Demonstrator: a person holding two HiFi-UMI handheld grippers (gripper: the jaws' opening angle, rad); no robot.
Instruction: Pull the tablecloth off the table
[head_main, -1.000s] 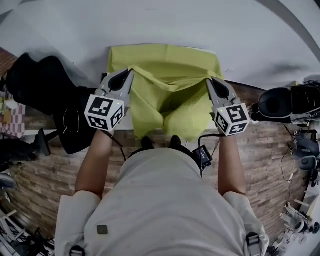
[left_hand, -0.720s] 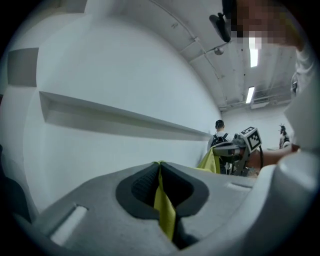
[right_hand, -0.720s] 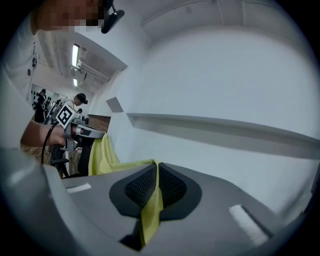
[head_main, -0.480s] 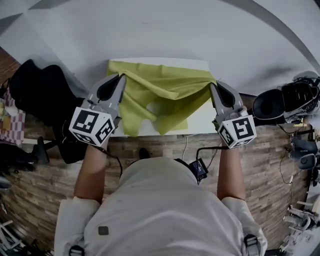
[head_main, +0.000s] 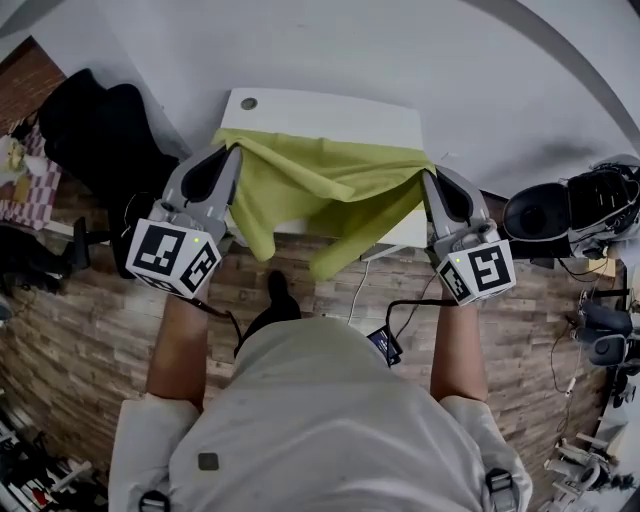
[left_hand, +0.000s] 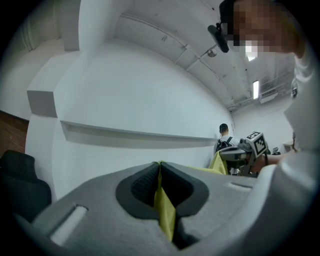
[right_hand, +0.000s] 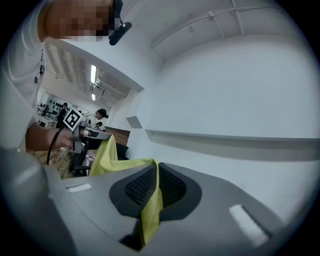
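Observation:
A yellow-green tablecloth (head_main: 325, 190) hangs stretched between my two grippers, its lower folds drooping past the front edge of the small white table (head_main: 330, 108). The table's far part is bare. My left gripper (head_main: 234, 150) is shut on the cloth's left corner, and a strip of cloth (left_hand: 164, 210) shows pinched between its pads. At the other corner my right gripper (head_main: 428, 172) is shut too, with cloth (right_hand: 150, 212) squeezed between its jaws. Both grippers are held up near the table's front corners.
A black chair or bag (head_main: 95, 135) stands left of the table. Dark equipment (head_main: 570, 210) sits at the right. A cable and a small black device (head_main: 385, 343) lie on the wooden floor (head_main: 70, 330) near my feet. A white wall (head_main: 400, 50) runs behind the table.
The cloth has slid toward me off the table, baring the white top. Both grippers have drawn back with it, and I have stepped away from the table.

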